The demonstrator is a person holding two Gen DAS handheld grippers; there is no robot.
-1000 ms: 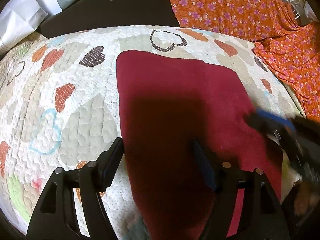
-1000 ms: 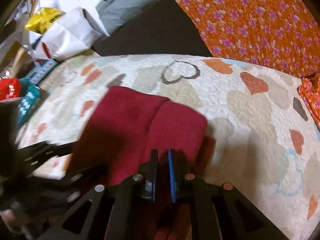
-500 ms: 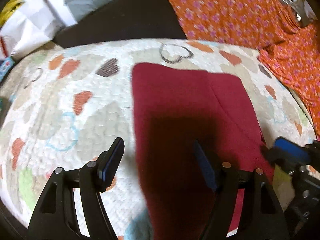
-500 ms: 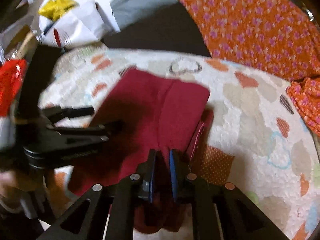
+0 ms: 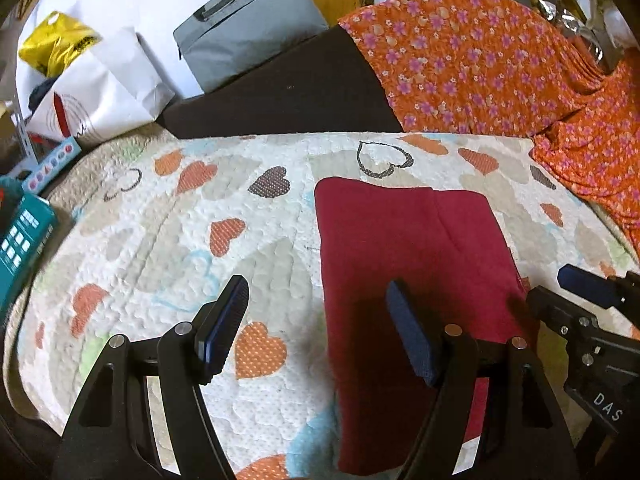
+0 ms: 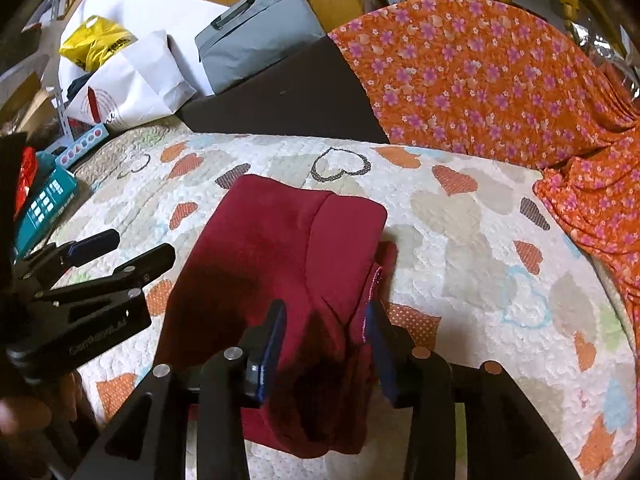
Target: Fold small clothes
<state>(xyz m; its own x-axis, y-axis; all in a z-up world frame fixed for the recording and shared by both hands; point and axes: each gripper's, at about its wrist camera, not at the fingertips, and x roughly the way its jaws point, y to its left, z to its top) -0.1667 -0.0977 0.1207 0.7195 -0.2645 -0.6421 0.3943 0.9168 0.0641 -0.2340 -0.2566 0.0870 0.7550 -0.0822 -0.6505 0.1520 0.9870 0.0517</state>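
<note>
Right gripper (image 6: 326, 344) had let go: its jaws, pinched together a second earlier, stood parted with the red garment (image 5: 404, 256) lying loose between them. Left gripper (image 5: 316, 328) stayed wide open, holding nothing, and both had pulled back. Garment lay flat, one side folded over, on the heart quilt (image 5: 160, 216) (lengthwise fold probably done; cross fold likely next).

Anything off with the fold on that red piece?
Slightly. On the red garment, an under layer with a stitched hem sticks out past the right edge of the top fold, so the edges don't line up.
</note>
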